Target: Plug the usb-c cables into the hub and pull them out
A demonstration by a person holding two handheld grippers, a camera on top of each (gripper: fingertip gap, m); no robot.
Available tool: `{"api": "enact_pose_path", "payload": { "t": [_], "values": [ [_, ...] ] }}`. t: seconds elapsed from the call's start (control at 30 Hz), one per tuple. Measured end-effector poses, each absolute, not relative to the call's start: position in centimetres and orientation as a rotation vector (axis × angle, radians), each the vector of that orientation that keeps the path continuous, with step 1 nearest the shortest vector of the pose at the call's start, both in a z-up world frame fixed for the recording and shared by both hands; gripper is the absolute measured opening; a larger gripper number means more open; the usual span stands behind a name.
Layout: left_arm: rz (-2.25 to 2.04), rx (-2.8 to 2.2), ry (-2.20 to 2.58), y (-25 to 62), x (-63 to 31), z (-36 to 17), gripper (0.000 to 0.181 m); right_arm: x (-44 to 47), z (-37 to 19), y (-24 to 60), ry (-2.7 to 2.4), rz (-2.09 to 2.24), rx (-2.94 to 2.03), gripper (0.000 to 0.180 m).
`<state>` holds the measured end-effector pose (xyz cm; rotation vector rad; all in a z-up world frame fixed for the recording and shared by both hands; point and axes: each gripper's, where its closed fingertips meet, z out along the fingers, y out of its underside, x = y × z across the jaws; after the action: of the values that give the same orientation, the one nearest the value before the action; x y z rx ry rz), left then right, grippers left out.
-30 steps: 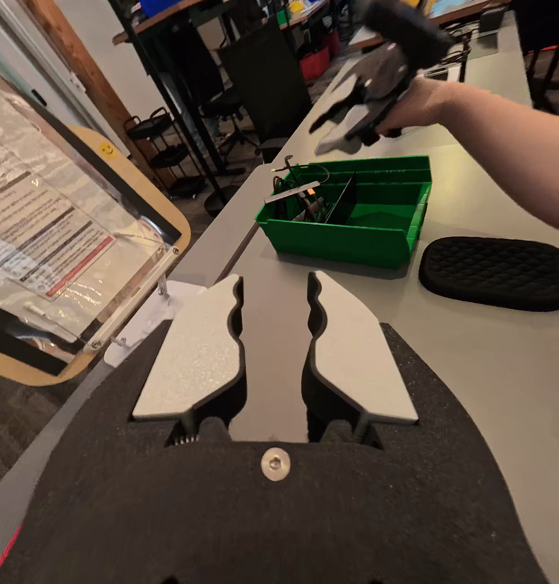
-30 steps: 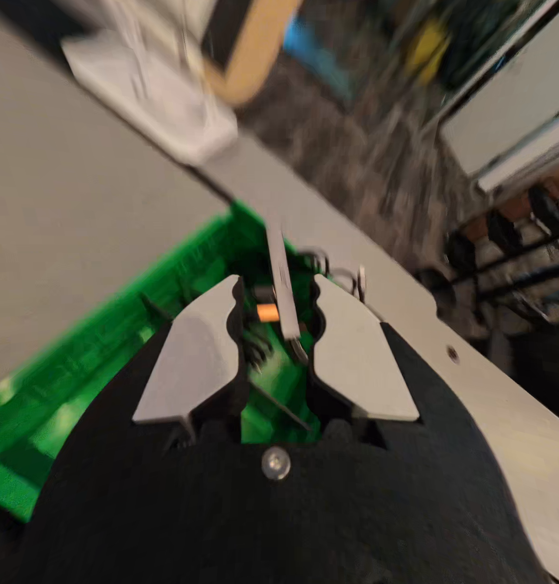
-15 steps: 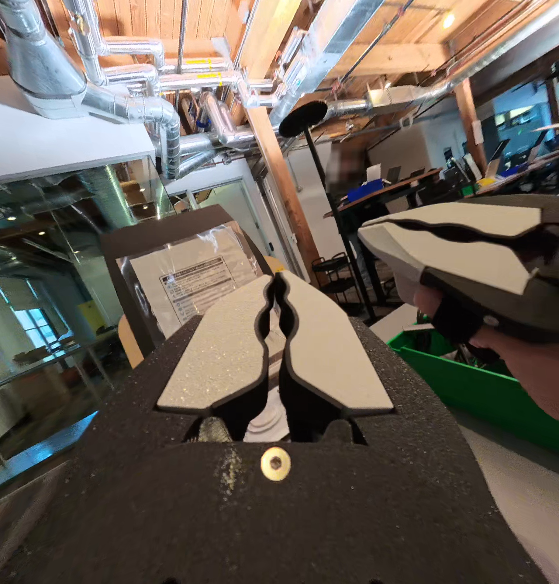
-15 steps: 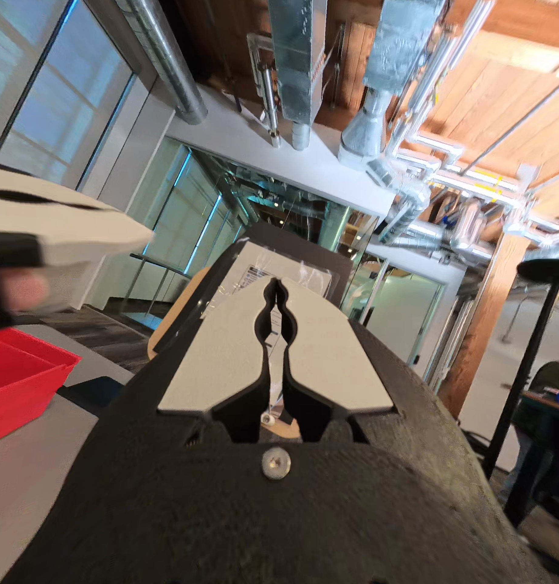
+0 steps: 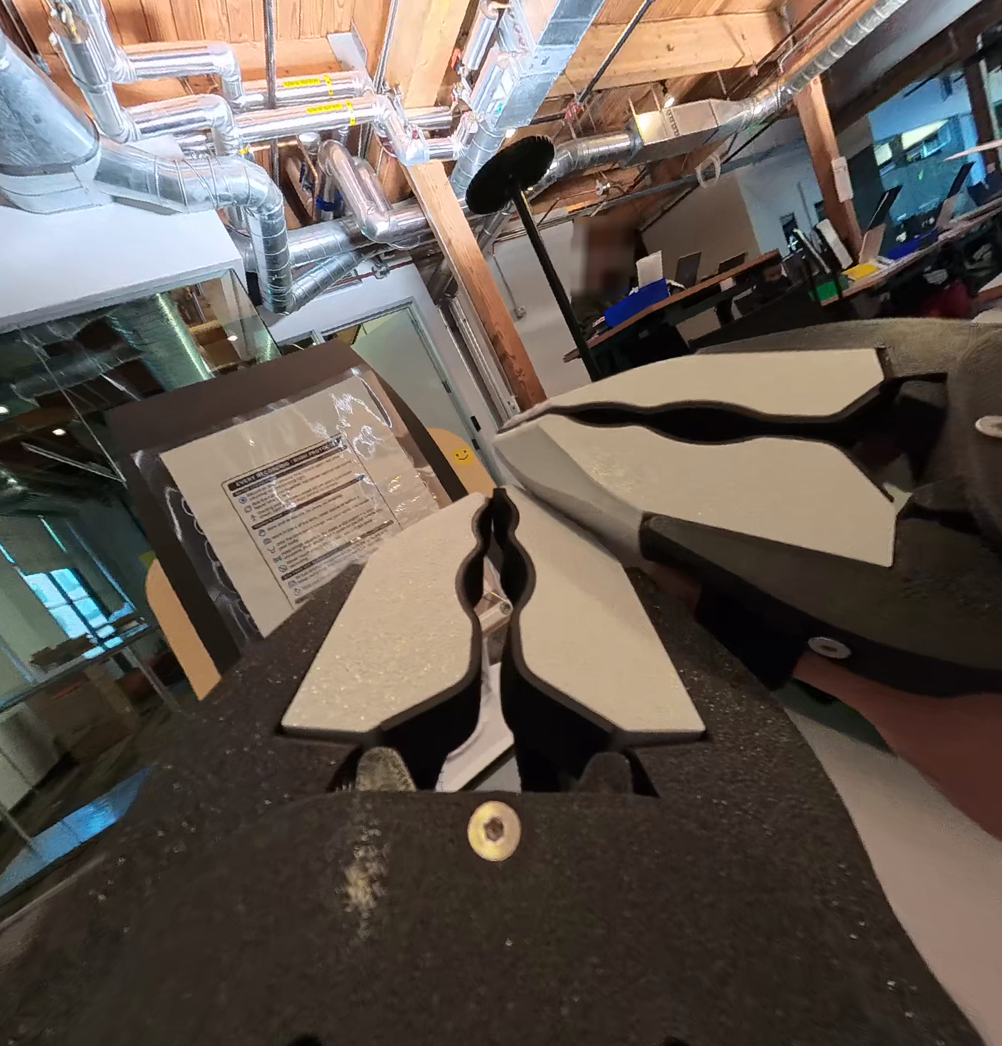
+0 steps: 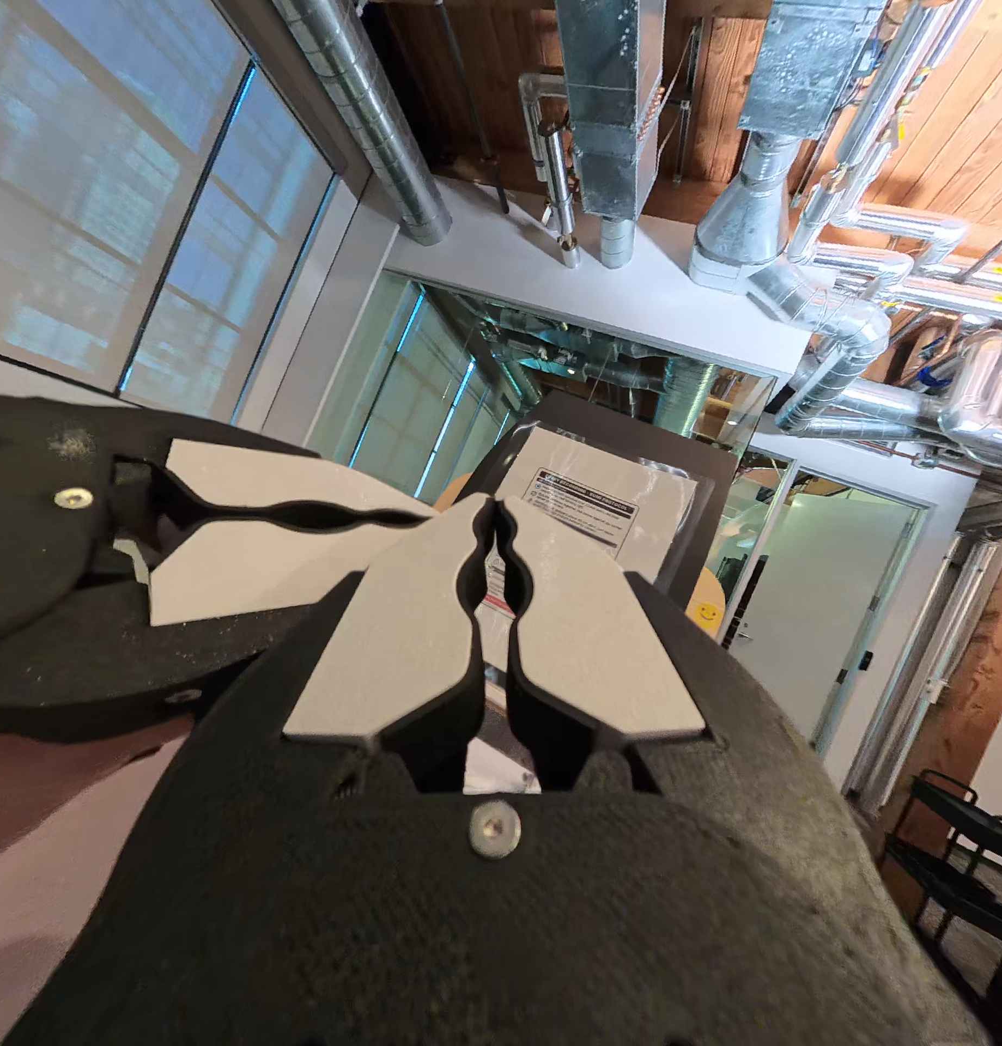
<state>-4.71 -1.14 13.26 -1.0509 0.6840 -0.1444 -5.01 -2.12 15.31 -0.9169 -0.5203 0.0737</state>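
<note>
Left gripper (image 5: 495,498) and right gripper (image 6: 494,501), both pressed together on nothing, tips crossing mid-frame, pointing up toward sign (image 5: 311,509).

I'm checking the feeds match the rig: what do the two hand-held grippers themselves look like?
Both match: the left hand-held gripper and right hand-held gripper have rough black bodies, a silver hex screw at the centre, and two flat light-grey fingers with wavy black-edged inner rims. No cables or sleeves show.

Cables and hub are out of view (both cameras tilt upward).
</note>
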Motion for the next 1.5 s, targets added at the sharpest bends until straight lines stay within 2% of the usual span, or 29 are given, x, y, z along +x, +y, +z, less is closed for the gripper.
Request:
{"api": "enact_pose_path", "payload": {
  "t": [0.6, 0.67, 0.77, 0.83, 1.2, 1.27, 1.37, 1.5],
  "values": [
    [-0.460, -1.054, 0.580, -1.7, -5.1, 14.3, 0.000, -4.5, 14.9, -1.2, -0.488, 0.099, -0.967, 0.001],
    [-0.703, -1.021, 0.580, -3.0, -4.9, 15.4, 0.000, -4.4, 15.8, -2.1, -0.478, 0.221, -0.942, 0.000],
    [-1.271, -0.878, 0.500, -5.9, -6.8, 18.8, 0.000, -4.0, 19.1, -6.5, -0.510, 0.726, -0.733, 0.000],
    [-1.491, -0.829, 0.489, -6.8, -8.0, 20.1, 0.000, -3.2, 20.4, -7.9, -0.545, 0.974, -0.682, 0.000],
    [-1.522, -0.773, 0.518, -7.8, -10.2, 21.7, 0.000, -1.4, 21.5, -8.7, -0.663, 1.297, -0.661, 0.000],
    [-1.460, -0.827, 0.537, -7.3, -11.4, 22.1, 0.000, -0.8, 21.3, -8.2, -0.737, 1.228, -0.745, 0.000],
    [-1.058, -1.118, 0.584, -5.0, -16.6, 21.4, 0.000, 5.4, 19.8, -4.7, -0.767, 0.740, -1.100, 0.000],
    [-0.241, -1.461, 0.252, -1.7, -31.5, 18.6, 0.039, 26.9, 13.6, -1.4, -0.345, -0.255, -1.622, 0.017]
  ]
}}
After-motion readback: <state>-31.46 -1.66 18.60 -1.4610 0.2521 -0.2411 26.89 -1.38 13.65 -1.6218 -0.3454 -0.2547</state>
